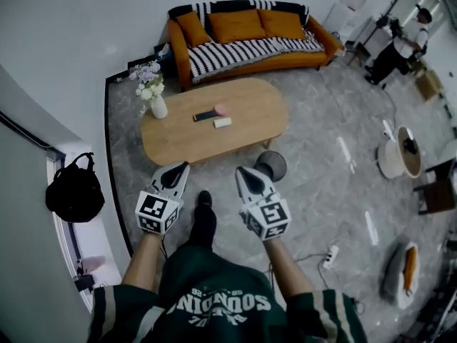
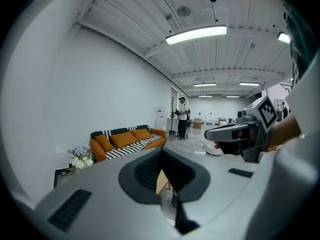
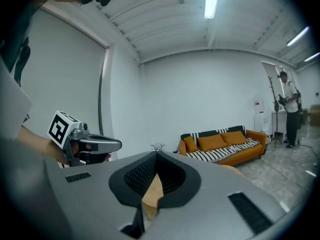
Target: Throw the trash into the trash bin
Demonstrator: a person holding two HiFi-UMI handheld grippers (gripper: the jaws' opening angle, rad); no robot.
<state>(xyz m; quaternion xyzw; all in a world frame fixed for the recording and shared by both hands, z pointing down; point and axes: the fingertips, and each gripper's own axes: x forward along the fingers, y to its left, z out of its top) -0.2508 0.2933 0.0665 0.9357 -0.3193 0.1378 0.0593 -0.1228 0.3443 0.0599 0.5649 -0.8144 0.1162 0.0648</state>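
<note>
Facing oval table [image 1: 250,120], orange sofa [image 1: 235,26], trash bin [image 1: 271,164]

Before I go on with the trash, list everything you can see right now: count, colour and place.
sofa: one, orange with a striped throw, against the far wall
coffee table: one, light wood, oval, in front of the sofa
vase of flowers: one, white, on the table's left end
small items: three, dark, pink and cream, mid-table; too small to identify
trash bin: one, dark mesh, on the floor by the table's near edge
bag: one, black, on the ledge at left
power strip: one, white, on the floor at right
bystander: one, far right corner
left gripper: grey, jaws together, empty
right gripper: grey, jaws together, empty
</note>
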